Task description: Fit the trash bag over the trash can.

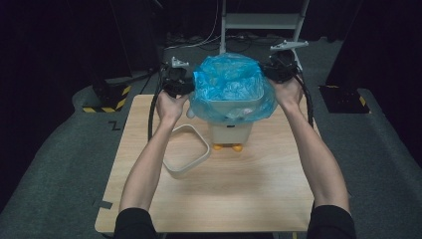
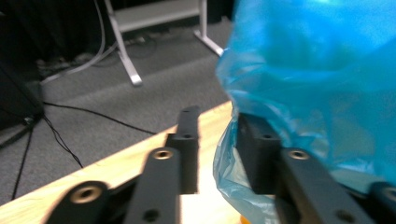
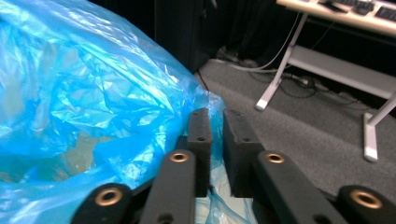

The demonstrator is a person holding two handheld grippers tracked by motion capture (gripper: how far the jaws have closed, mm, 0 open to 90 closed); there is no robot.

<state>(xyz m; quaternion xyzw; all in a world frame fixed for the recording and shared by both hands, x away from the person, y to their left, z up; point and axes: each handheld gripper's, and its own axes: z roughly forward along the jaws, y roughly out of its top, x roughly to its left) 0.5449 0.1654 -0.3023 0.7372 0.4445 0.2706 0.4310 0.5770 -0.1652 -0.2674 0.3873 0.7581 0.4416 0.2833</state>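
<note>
Flanking the bag [image 1: 230, 84] at its rim, the left tongs [image 2: 217, 140] stood released with a fold of blue film just beside one jaw, while the right tongs [image 3: 217, 140] stood narrowly parted with film in the gap, though I could not tell whether it was pinched. The bag already lined the bin [image 1: 230, 130] at the far middle of the surface [image 1: 239, 189], its edge folded down over the rim, so what seemed left was fitting the loose ring [image 1: 185, 149] lying just left of the bin. The bag's contents and its far side were hard to make out.
</note>
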